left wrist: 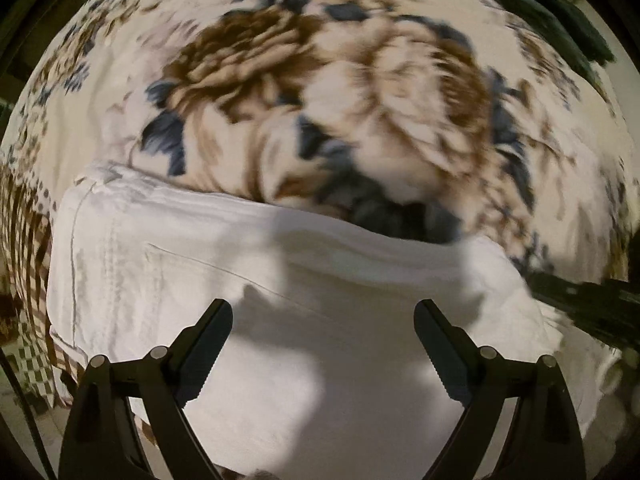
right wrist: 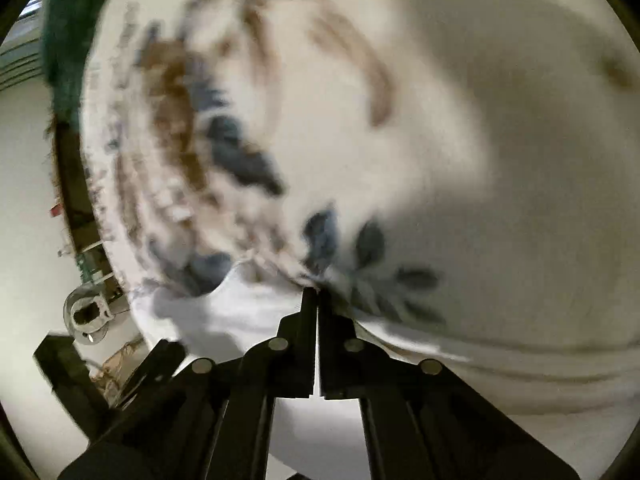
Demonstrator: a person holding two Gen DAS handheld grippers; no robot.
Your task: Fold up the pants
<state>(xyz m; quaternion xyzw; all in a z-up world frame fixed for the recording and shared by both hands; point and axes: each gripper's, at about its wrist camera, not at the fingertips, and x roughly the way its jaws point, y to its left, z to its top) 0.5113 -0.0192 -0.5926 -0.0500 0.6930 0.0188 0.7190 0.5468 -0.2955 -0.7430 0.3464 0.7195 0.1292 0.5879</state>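
Both views were dim and warm-toned, with black fisheye corners bending the edges. In the left wrist view the floral blanket (left wrist: pixel 320 80) was smeared by motion blur, while the white pants (left wrist: pixel 160 280) below it stayed fairly sharp and carried a soft grey shadow. In the right wrist view the blanket (right wrist: pixel 280 120) was blurred throughout, with a broad shadow at its upper right.

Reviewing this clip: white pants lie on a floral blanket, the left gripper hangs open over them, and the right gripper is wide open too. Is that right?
Not quite. The right gripper is shut, its jaws nearly together on a white fold of the pants, as the right wrist view shows. The rest holds: the left gripper is open above the white pants on the floral blanket.
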